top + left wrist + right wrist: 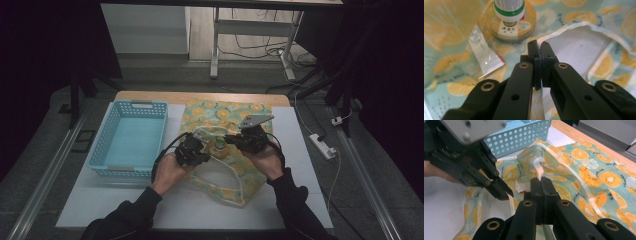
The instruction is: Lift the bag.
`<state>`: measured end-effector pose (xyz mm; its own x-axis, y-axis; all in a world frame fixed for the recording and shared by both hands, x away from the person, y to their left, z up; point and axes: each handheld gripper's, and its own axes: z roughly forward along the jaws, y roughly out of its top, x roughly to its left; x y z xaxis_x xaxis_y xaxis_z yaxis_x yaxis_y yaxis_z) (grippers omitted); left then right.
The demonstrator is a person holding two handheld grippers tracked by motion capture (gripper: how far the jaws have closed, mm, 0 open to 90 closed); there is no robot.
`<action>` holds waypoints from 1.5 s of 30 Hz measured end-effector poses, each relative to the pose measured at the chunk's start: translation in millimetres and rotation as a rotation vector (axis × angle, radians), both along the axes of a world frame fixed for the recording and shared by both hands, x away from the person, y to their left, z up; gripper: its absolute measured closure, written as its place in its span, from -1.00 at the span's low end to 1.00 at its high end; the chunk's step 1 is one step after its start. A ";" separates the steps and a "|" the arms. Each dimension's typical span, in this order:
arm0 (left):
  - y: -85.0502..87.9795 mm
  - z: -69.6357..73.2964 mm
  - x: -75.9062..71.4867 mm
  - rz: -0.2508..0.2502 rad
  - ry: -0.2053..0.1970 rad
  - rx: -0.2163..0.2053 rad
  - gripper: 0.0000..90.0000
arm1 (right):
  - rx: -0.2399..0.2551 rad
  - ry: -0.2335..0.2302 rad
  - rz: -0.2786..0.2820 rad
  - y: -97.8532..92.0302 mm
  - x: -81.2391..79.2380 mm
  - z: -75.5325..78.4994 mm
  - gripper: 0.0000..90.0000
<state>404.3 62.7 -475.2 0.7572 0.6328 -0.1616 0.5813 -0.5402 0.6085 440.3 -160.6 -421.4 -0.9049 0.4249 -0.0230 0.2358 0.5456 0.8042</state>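
**tableguy:** Dim room, white table (300, 165), blue basket (131, 137) on the left. Orange-print bag (227, 117) lies mid-table beside it, a tin (510, 25), bottle (509, 7) and tube (485, 56) on the cloth.

**gripfan:** Looks soft, light and floppy. Left gripper (538, 47) is closed on the bag's white edge trim, right gripper (541, 183) clamped on the strap (564, 167). I'd hold the hems; loose cloth might slip.

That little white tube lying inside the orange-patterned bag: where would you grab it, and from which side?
Probably across the flat, crimped tail of the white tube, coming straight down through the bag opening. It lies flat on the fabric, and its other end sits near the round tin, which leaves less room there.
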 end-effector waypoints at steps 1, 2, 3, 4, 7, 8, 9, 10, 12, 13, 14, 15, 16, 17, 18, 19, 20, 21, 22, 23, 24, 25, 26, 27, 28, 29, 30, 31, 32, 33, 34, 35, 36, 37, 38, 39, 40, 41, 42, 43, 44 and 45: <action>0.7 1.3 0.0 0.000 0.003 -0.014 0.97 | 0.000 0.001 0.001 0.4 -0.3 0.1 1.00; 1.5 2.6 0.3 -0.001 0.007 -0.023 0.98 | 0.001 0.001 0.003 0.8 -0.5 0.4 1.00; 2.3 3.8 0.5 -0.001 0.009 -0.032 0.97 | 0.002 -0.001 0.003 1.3 -1.0 0.8 1.00; 3.4 4.9 0.7 -0.002 0.010 -0.042 0.97 | 0.002 -0.002 0.004 1.6 -1.7 1.7 1.00; 6.1 8.6 1.2 -0.001 0.018 -0.073 0.97 | 0.008 -0.008 0.013 2.8 -3.9 4.8 1.00; 7.1 10.0 1.3 -0.003 0.019 -0.082 0.97 | 0.010 -0.009 0.016 3.1 -4.7 5.9 1.00; 7.9 11.5 1.4 -0.003 0.023 -0.092 0.98 | 0.013 -0.009 0.017 3.5 -5.4 6.9 1.00; 8.6 13.1 1.3 -0.003 0.025 -0.102 0.98 | 0.012 -0.013 0.020 3.6 -5.9 7.8 1.00; 9.9 16.4 1.1 -0.006 0.028 -0.118 0.98 | 0.014 -0.013 0.021 3.7 -6.6 8.9 1.00; 10.5 18.2 0.9 -0.008 0.028 -0.125 0.97 | 0.014 -0.014 0.022 3.6 -6.7 9.4 1.00; 11.2 20.0 1.1 -0.010 0.029 -0.130 0.98 | 0.015 -0.013 0.022 3.5 -6.9 9.8 1.00; 11.9 21.8 1.1 -0.013 0.029 -0.135 0.97 | 0.017 -0.012 0.024 3.4 -6.9 10.1 1.00; 12.4 23.9 0.9 -0.012 0.030 -0.142 0.98 | 0.017 -0.009 0.024 3.2 -7.0 10.7 1.00; 13.3 25.7 1.2 -0.015 0.032 -0.147 0.97 | 0.021 -0.006 0.027 3.1 -7.4 11.4 1.00; 14.2 27.5 1.3 -0.018 0.032 -0.152 0.98 | 0.019 -0.008 0.029 3.1 -8.0 12.4 1.00; 14.9 29.1 1.3 -0.017 0.031 -0.158 0.97 | 0.019 -0.009 0.030 3.4 -8.6 13.3 1.00; 15.8 30.7 1.5 -0.020 0.033 -0.164 0.97 | 0.018 -0.009 0.032 3.4 -9.1 14.2 1.00; 17.0 32.3 1.6 -0.020 0.033 -0.167 0.97 | 0.020 -0.011 0.032 3.3 -9.4 14.6 1.00; 18.1 33.8 1.6 -0.019 0.032 -0.174 0.98 | 0.022 -0.011 0.033 3.2 -9.4 14.8 1.00; 19.5 35.3 1.9 -0.021 0.034 -0.182 0.98 | 0.022 -0.013 0.033 2.8 -9.2 14.8 1.00; 21.0 37.0 2.1 -0.021 0.033 -0.189 0.98 | 0.020 -0.012 0.032 2.3 -8.9 14.8 1.00; 22.4 38.7 2.3 -0.019 0.032 -0.194 0.98 | 0.022 -0.012 0.032 2.0 -8.7 14.6 1.00; 24.0 40.3 2.7 -0.022 0.033 -0.204 0.98 | 0.021 -0.013 0.031 1.7 -8.6 14.7 1.00; 26.0 42.2 3.2 -0.025 0.034 -0.213 0.98 | 0.023 -0.014 0.031 1.5 -8.6 15.0 1.00; 27.6 44.0 3.6 -0.027 0.036 -0.221 0.98 | 0.022 -0.014 0.033 1.0 -8.7 16.0 1.00; 28.7 45.7 3.8 -0.026 0.038 -0.232 0.98 | 0.025 -0.015 0.036 1.1 -9.0 16.7 1.00; 30.1 47.7 4.3 -0.029 0.038 -0.241 0.98 | 0.026 -0.017 0.039 1.0 -9.5 17.8 1.00; 31.6 49.7 4.8 -0.033 0.040 -0.252 0.98 | 0.029 -0.018 0.043 1.2 -9.9 18.9 1.00; 32.6 51.6 5.4 -0.035 0.042 -0.261 0.98 | 0.031 -0.018 0.048 1.2 -10.1 20.1 1.00; 33.4 53.7 5.8 -0.037 0.044 -0.263 0.98 | 0.035 -0.016 0.051 1.4 -10.4 21.4 1.00; 34.1 55.6 6.4 -0.038 0.047 -0.267 0.98 | 0.037 -0.015 0.055 1.5 -10.4 22.9 1.00; 34.8 57.5 7.2 -0.041 0.047 -0.266 0.98 | 0.040 -0.016 0.054 1.7 -10.6 24.5 1.00; 34.7 59.3 7.7 -0.039 0.047 -0.264 0.98 | 0.042 -0.017 0.056 1.8 -10.5 26.1 1.00; 35.1 61.4 8.5 -0.039 0.047 -0.263 0.98 | 0.048 -0.014 0.059 2.0 -10.4 27.5 1.00; 35.6 63.6 9.6 -0.041 0.047 -0.261 0.98 | 0.050 -0.014 0.059 2.0 -10.4 29.0 1.00; 35.8 65.8 10.6 -0.041 0.047 -0.257 0.98 | 0.051 -0.014 0.060 1.8 -10.3 30.5 1.00; 36.0 68.3 11.5 -0.042 0.045 -0.254 0.98 | 0.056 -0.008 0.062 2.0 -10.1 31.8 1.00; 36.4 71.0 12.5 -0.044 0.043 -0.255 0.98 | 0.060 -0.004 0.065 2.1 -9.9 32.9 1.00; 37.0 74.0 13.5 -0.047 0.040 -0.252 0.98 | 0.059 -0.002 0.065 2.5 -9.9 34.0 1.00; 37.2 77.3 14.2 -0.047 0.036 -0.252 0.98 | 0.054 -0.002 0.064 3.0 -9.8 35.1 1.00; 37.7 80.6 15.2 -0.051 0.033 -0.255 0.98 | 0.049 -0.001 0.061 3.5 -9.8 36.4 1.00; 38.5 84.2 16.1 -0.055 0.028 -0.258 0.98 | 0.047 0.005 0.061 4.0 -9.4 38.0 1.00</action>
<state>420.5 101.2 -391.0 0.7821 0.5262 -0.3337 0.5741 -0.4006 0.7141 430.9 -156.6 -383.3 -0.9292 0.3696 0.0004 0.2075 0.5208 0.8281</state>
